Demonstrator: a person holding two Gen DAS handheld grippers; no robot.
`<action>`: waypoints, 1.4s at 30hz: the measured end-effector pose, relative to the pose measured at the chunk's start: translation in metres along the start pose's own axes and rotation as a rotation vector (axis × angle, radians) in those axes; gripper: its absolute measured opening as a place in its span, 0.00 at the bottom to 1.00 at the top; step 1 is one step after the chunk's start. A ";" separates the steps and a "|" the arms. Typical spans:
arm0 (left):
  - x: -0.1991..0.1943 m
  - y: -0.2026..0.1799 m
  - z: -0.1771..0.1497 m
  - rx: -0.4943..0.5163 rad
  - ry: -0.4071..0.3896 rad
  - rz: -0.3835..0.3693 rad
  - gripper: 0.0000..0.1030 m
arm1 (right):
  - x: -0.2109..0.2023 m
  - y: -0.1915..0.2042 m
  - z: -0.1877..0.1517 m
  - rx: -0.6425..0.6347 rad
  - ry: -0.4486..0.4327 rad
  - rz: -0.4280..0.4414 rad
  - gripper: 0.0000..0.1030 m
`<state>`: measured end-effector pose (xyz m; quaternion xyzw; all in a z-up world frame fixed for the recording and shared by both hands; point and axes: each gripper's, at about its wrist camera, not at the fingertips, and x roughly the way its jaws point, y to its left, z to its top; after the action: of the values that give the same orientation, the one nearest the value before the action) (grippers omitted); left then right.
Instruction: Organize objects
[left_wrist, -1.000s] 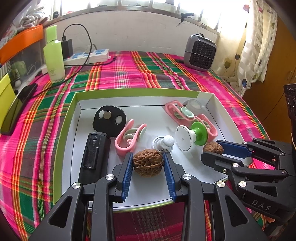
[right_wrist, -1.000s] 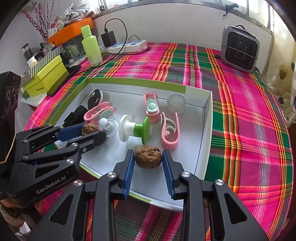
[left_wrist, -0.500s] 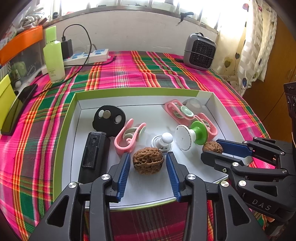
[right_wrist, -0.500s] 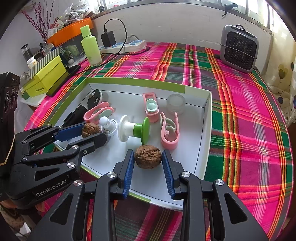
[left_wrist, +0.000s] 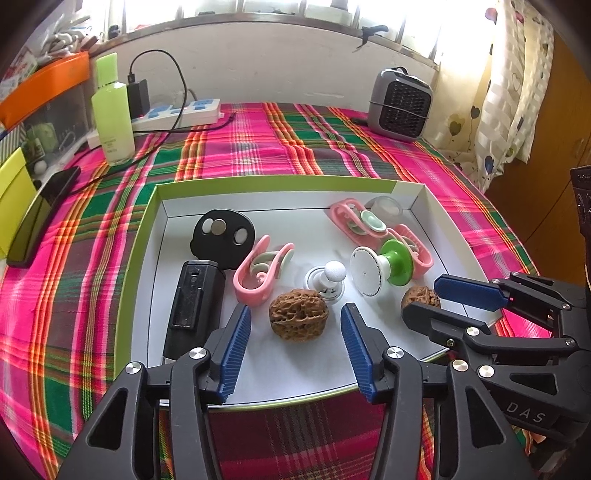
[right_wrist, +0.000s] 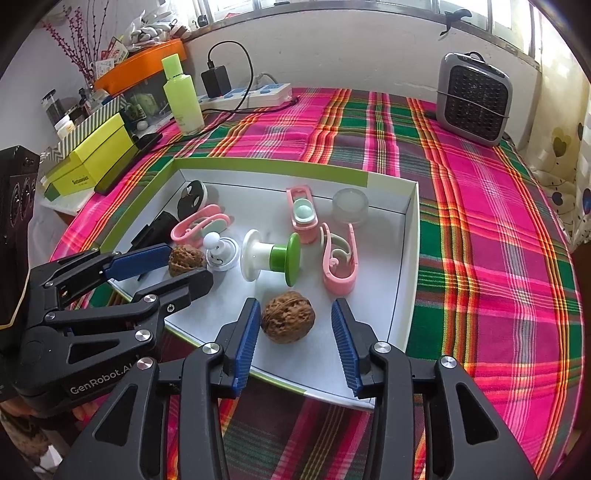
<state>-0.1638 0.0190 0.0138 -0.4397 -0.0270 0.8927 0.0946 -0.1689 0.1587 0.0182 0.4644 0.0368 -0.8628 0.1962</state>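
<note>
Left gripper (left_wrist: 295, 328) spread wide; a walnut (left_wrist: 298, 316) sits between its blue pads (left_wrist: 234, 349), touching neither — resting on the white floor of the green-rimmed box (left_wrist: 258, 181), near the front edge. Just beyond it: a pink clip (left_wrist: 258, 275) and a white knob (left_wrist: 327, 277). Right gripper (right_wrist: 291, 330) also spread; a second walnut (right_wrist: 288, 316) lies between its fingers, close against the left pad — contact unclear. Green-and-white spool (right_wrist: 271, 257) behind it.

Both tongs (left_wrist: 295, 328) (right_wrist: 293, 325) spread wide
</note>
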 end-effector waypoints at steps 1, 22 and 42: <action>0.000 0.000 0.000 0.001 -0.001 0.001 0.48 | -0.001 0.000 0.000 0.000 -0.001 0.001 0.40; -0.036 0.002 -0.017 -0.018 -0.094 0.074 0.49 | -0.030 0.010 -0.017 0.020 -0.127 -0.082 0.41; -0.065 -0.003 -0.047 -0.015 -0.154 0.124 0.49 | -0.053 0.026 -0.044 0.024 -0.206 -0.153 0.41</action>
<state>-0.0871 0.0076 0.0362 -0.3712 -0.0135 0.9279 0.0336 -0.0984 0.1620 0.0392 0.3714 0.0415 -0.9188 0.1272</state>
